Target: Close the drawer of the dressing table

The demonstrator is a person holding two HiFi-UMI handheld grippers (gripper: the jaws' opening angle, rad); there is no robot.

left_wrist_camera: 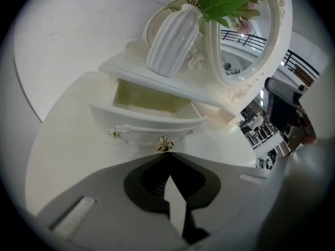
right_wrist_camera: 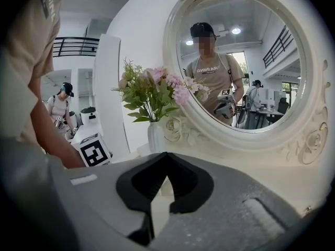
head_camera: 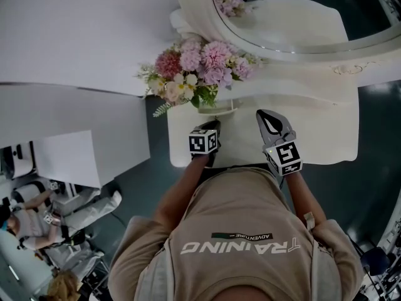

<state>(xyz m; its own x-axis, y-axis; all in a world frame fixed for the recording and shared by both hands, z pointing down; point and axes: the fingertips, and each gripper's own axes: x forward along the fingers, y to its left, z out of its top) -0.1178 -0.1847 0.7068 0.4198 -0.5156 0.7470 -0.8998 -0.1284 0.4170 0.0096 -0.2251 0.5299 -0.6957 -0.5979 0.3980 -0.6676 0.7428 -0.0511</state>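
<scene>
My left gripper (left_wrist_camera: 167, 158) was clenched on nothing, its tips together and pointed at the small gold knob (left_wrist_camera: 165, 144), just short of it as far as I could tell. My right gripper (right_wrist_camera: 166, 156) was likewise closed and empty, held above the dressing table (head_camera: 326, 130) and facing the mirror (right_wrist_camera: 241, 61).

The drawer (left_wrist_camera: 152, 122) stood pulled out from under a raised shelf (left_wrist_camera: 157, 80) at the back of the tabletop. It was a small cream box with a curved, moulded front and a pale, bare inside. I judged it light and rigid, likely to slide with little force. The closed tips could push on the front at or beside the knob, near the middle, so it would not skew.

On the shelf above stood a ribbed white vase (left_wrist_camera: 172, 38) of flowers (head_camera: 200, 68), so a gentle push seemed wise.
</scene>
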